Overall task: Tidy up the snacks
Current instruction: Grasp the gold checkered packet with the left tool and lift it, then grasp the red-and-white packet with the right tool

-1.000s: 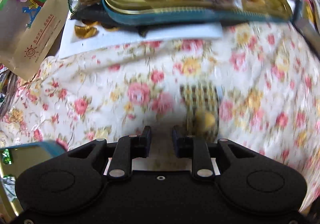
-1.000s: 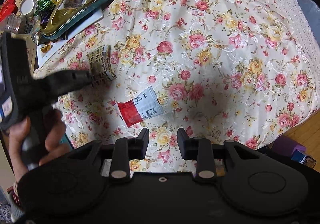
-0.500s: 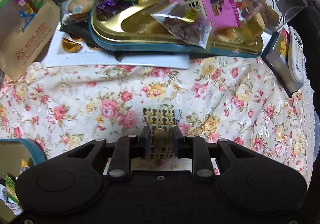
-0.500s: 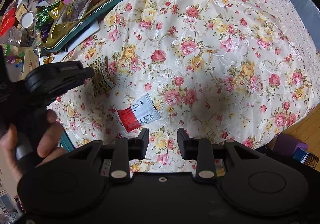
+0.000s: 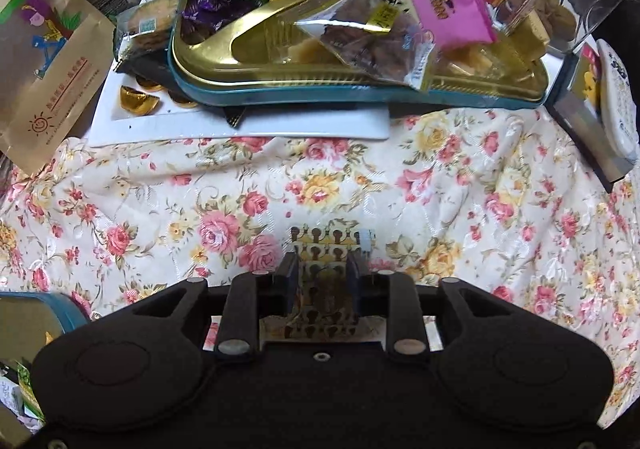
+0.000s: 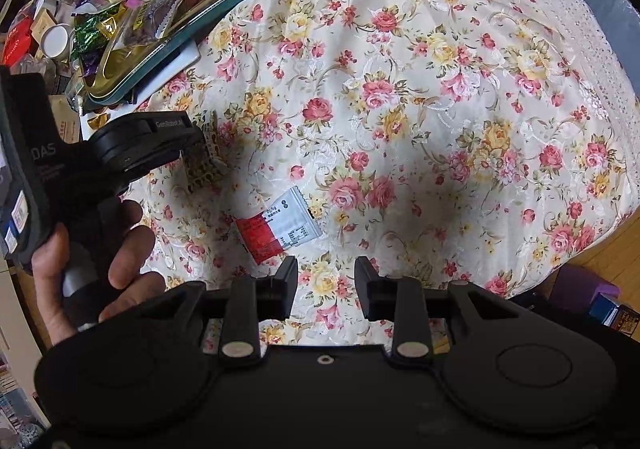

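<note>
**Left gripper letting go of the patterned packet**

The counter's floral cloth [image 5: 440,185] is carrying a heaped gold tray [image 5: 280,61] at the far edge. The left gripper [image 5: 322,281] has just been opening; its jaws are now standing apart, the patterned packet [image 5: 326,249] lying on the cloth between them, seemingly released. The right gripper [image 6: 326,281] is hovering, jaws apart and empty, above the red-and-white packet [image 6: 280,227], probably next.

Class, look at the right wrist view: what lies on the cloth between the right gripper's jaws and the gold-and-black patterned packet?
A small red-and-white snack sachet lies flat on the floral tablecloth, between the right gripper and the gold-and-black patterned packet.
</note>
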A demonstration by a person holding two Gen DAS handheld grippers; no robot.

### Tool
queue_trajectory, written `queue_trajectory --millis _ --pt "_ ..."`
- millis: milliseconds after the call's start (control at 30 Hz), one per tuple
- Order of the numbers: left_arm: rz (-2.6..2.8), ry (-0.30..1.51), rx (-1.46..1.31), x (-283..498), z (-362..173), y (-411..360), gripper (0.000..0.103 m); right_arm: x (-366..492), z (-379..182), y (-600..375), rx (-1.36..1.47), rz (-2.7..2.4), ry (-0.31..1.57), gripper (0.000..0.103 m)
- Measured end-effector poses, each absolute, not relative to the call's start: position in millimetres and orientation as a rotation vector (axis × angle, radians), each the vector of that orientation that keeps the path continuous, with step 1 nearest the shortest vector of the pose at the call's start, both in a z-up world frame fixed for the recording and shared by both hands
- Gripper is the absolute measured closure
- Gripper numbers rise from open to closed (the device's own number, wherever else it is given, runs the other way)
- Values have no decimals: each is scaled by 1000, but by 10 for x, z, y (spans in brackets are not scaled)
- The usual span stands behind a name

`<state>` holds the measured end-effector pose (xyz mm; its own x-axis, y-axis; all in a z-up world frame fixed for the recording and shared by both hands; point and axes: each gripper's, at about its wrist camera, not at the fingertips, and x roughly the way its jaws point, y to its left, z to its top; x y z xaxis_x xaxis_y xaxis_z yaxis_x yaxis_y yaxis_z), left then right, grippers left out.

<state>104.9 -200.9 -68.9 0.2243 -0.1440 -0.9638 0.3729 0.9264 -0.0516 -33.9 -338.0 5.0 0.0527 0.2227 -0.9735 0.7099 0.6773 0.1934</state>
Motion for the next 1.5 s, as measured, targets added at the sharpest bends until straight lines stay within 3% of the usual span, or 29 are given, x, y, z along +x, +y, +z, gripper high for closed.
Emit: queue_trajectory --millis 467,567,633,1067,1300,1500 --pt "-382 1290 290 842 -915 -2210 53 -330 6 -3408 812 -428 1523 69" --pt "-395 1295 302 805 -914 -2252 62 -329 2 -3411 819 -424 1525 69" --pt "-375 1325 284 804 -879 -2238 62 -325 -15 -3418 826 -425 1527 69" --pt "-316 1339 285 638 183 -1513 62 -214 -471 -3160 747 -438 1638 69" --pt "-277 1274 214 635 447 -1002 62 -197 -827 -2924 609 -479 1730 70" --pt "-264 1278 133 715 528 -778 62 1 -913 -2877 522 -546 1699 71"
